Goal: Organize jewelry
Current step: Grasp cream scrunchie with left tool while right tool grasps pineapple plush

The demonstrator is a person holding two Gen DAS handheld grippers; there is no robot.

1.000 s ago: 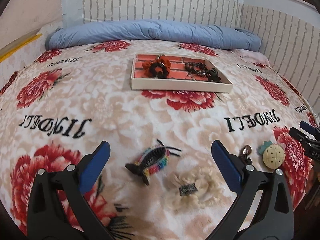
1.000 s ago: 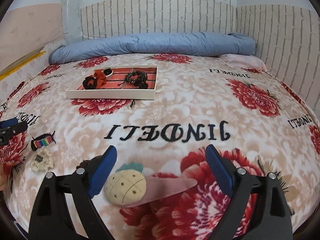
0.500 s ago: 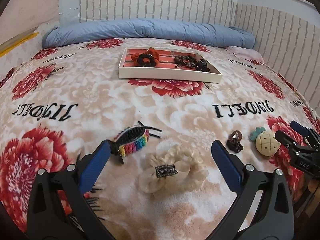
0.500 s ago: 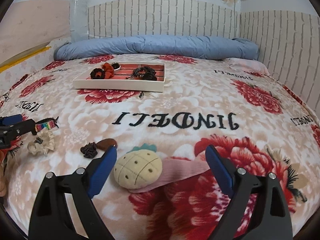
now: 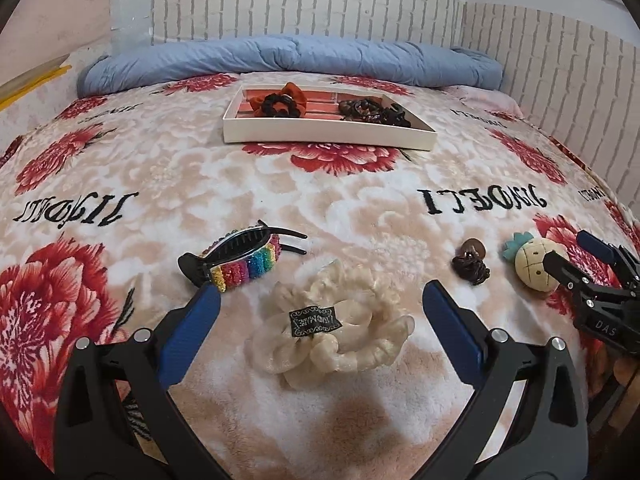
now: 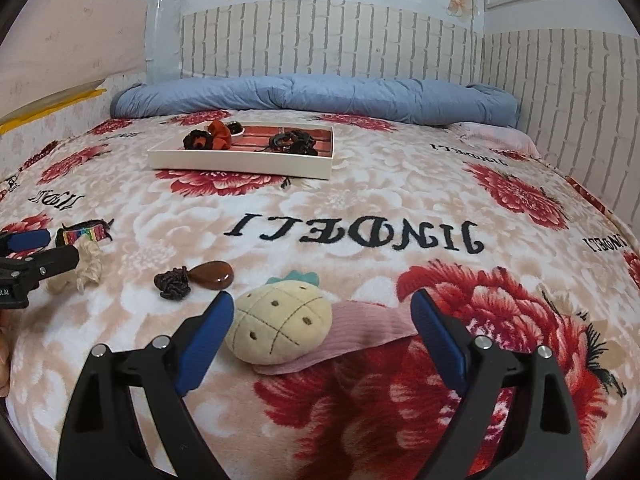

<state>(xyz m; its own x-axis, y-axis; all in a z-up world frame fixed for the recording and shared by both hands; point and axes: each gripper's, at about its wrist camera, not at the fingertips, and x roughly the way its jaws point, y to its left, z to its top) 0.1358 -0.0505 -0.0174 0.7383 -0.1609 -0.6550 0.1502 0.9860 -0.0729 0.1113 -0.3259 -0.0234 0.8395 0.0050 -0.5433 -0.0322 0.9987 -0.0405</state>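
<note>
Four loose pieces: rainbow claw clip (image 5: 244,258), cream scrunchie (image 5: 328,326), brown tie (image 5: 471,266), pineapple clip (image 6: 280,326). One tray (image 5: 320,136) well apart across open blanket (image 5: 320,200). Left gripper (image 5: 320,304) and right gripper (image 6: 322,312) both spread, pinching nothing.

One tray (image 5: 328,136), one claw clip (image 5: 240,260), one cream scrunchie (image 5: 328,328), one pineapple clip (image 6: 280,320).

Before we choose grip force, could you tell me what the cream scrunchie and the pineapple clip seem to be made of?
Cream scrunchie: apparently sheer, glossy gathered fabric; translucent ruffles, sewn black label. Pineapple clip: looks like soft matte plush; stitched grid, padded bulge, on a ribbed pink fabric strip.
</note>
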